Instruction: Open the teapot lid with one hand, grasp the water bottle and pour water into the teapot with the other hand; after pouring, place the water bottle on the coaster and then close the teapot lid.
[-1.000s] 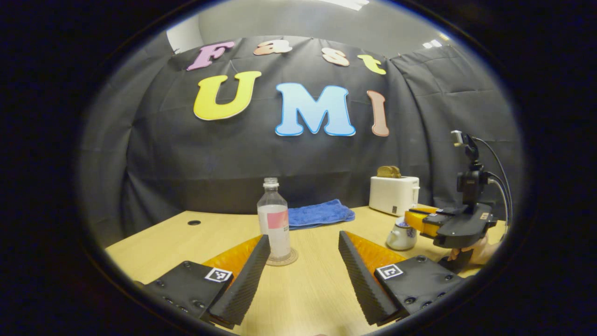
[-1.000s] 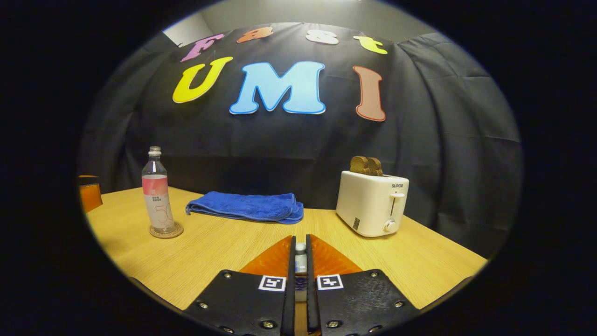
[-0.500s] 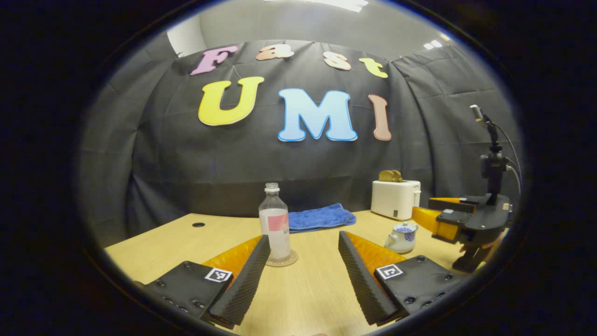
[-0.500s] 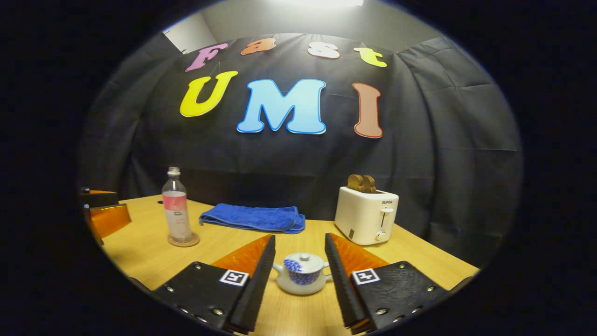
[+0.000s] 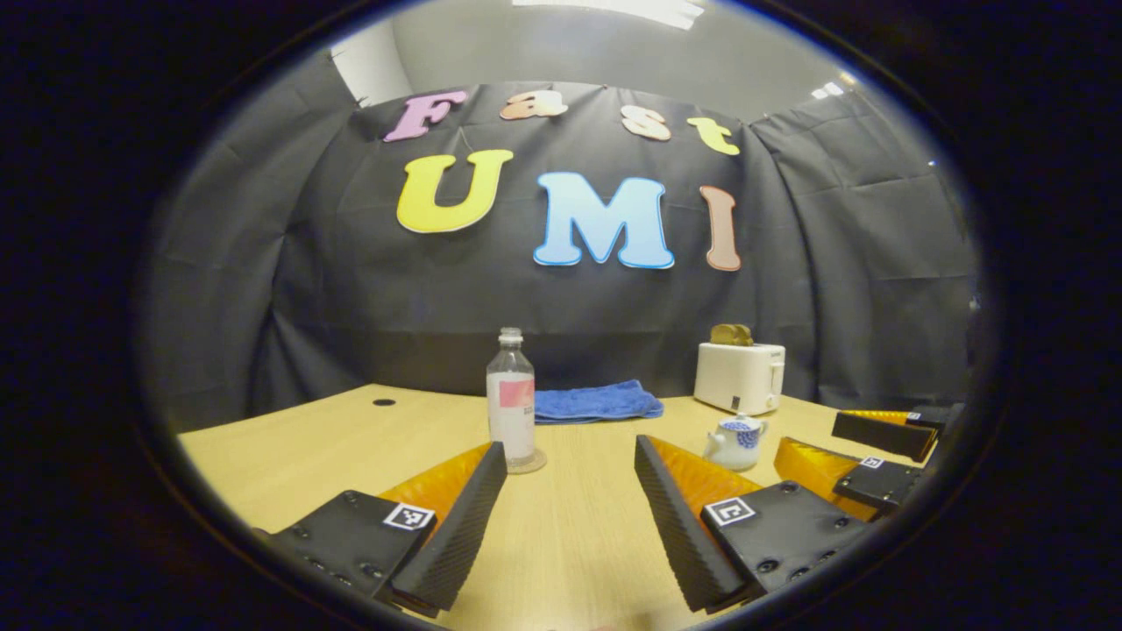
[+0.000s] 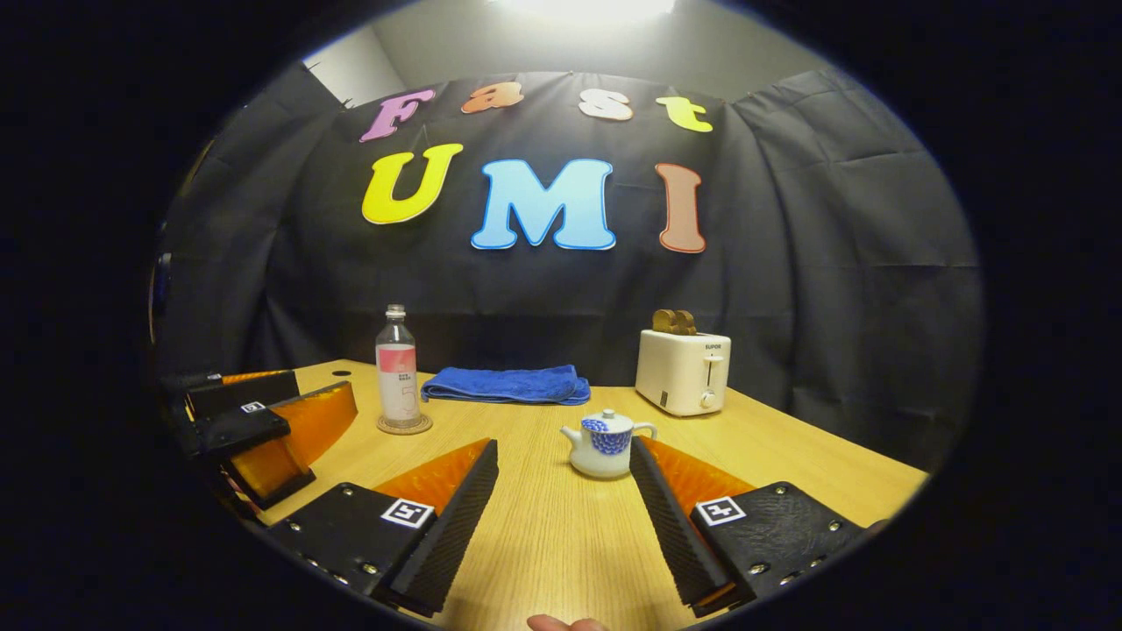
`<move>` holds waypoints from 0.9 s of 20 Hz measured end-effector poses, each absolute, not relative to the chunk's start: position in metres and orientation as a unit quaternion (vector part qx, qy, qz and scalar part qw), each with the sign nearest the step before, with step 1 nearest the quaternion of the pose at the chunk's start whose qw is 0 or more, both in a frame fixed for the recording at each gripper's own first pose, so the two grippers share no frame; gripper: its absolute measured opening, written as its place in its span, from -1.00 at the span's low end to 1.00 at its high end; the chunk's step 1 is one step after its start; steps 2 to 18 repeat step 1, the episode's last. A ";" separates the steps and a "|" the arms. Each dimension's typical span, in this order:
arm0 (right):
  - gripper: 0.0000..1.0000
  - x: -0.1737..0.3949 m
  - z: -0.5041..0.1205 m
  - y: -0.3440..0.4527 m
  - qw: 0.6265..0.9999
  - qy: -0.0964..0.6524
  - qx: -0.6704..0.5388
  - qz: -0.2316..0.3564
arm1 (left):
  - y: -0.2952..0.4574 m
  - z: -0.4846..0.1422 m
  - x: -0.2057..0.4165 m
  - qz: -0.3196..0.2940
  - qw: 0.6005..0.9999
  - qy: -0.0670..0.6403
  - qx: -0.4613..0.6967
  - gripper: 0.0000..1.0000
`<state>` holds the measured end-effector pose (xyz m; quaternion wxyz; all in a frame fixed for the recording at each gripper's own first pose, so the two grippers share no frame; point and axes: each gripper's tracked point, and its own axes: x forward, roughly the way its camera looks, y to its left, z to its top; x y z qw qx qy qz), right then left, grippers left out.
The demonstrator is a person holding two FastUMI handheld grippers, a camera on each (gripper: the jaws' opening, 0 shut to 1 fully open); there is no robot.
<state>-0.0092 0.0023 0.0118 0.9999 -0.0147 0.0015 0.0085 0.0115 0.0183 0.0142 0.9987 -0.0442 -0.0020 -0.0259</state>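
Observation:
A clear water bottle (image 5: 511, 399) (image 6: 396, 379) with a pink label and no cap stands upright on a round coaster (image 5: 529, 462) (image 6: 404, 426) on the wooden table (image 5: 570, 535) (image 6: 552, 526). A small white teapot (image 5: 734, 440) (image 6: 607, 443) with blue pattern sits to its right, lid on. My left gripper (image 5: 570, 508) is open, well short of the bottle, and also appears at the left edge of the right gripper view (image 6: 263, 421). My right gripper (image 6: 561, 513) is open, pulled back from the teapot, and appears at the right in the left gripper view (image 5: 863, 447).
A folded blue towel (image 5: 596, 403) (image 6: 504, 386) lies at the back of the table. A white toaster (image 5: 741, 377) (image 6: 684, 372) with toast in it stands at the back right. A small round hole (image 5: 383, 402) marks the tabletop at the far left.
My right gripper opened off the teapot lid knob and drew back and down; the lid rests on the teapot. My left gripper also pulled back a little, staying open.

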 end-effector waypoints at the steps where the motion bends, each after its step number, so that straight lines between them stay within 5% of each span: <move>1: 0.86 -0.011 0.008 0.005 1.000 0.005 -0.015 0.011 | 0.017 0.008 0.009 -0.021 0.999 0.004 -0.048 1.00; 18: 0.86 -0.011 0.008 0.005 1.000 0.005 -0.015 0.011 | 0.017 0.008 0.009 -0.021 0.999 0.004 -0.048 1.00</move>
